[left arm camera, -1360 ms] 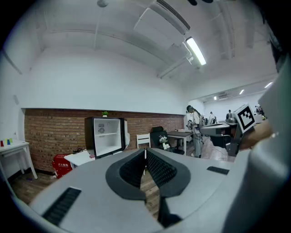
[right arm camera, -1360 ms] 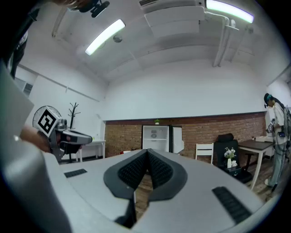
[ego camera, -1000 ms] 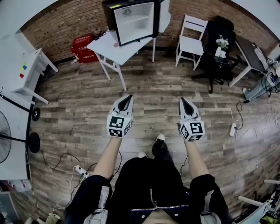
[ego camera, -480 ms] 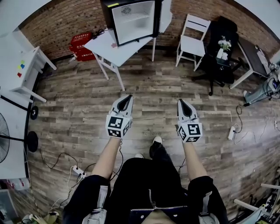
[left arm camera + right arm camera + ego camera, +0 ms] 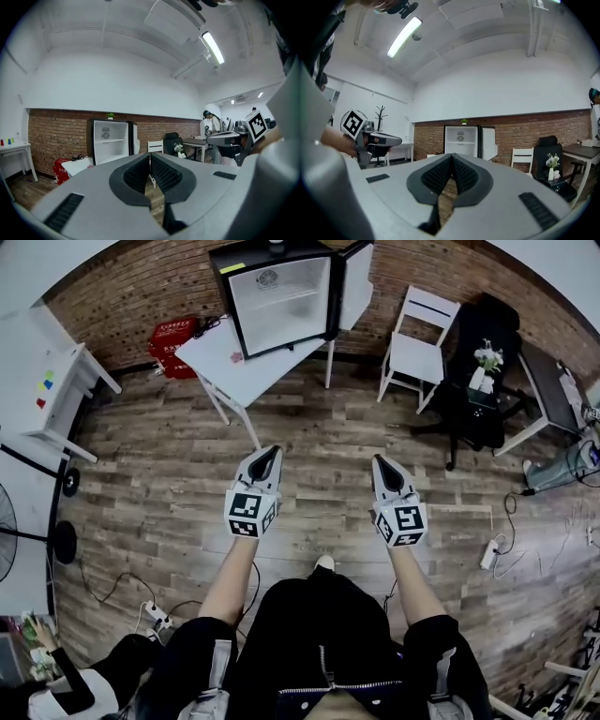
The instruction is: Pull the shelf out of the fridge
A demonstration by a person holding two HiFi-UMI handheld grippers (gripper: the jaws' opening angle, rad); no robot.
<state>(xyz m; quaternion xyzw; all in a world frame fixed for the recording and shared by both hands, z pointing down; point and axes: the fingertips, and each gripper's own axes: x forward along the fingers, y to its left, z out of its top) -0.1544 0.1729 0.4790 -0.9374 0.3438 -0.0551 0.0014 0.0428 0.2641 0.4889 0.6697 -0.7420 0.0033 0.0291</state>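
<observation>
A small black fridge with a white inside stands on a white table against the brick wall, its door swung open to the right. One white shelf crosses the inside about halfway up. The fridge also shows in the left gripper view as fridge and in the right gripper view as fridge. My left gripper and right gripper are both shut and empty, held side by side over the wooden floor, far short of the fridge.
A white folding chair and a black chair with flowers stand right of the table. A red crate sits left of it. A white desk, a fan stand and floor cables lie to the left. A crouching person is at bottom left.
The view has shifted towards the fridge, which shows more fully, and both grippers have moved slightly forward. A crouching person has come into view at bottom left.
</observation>
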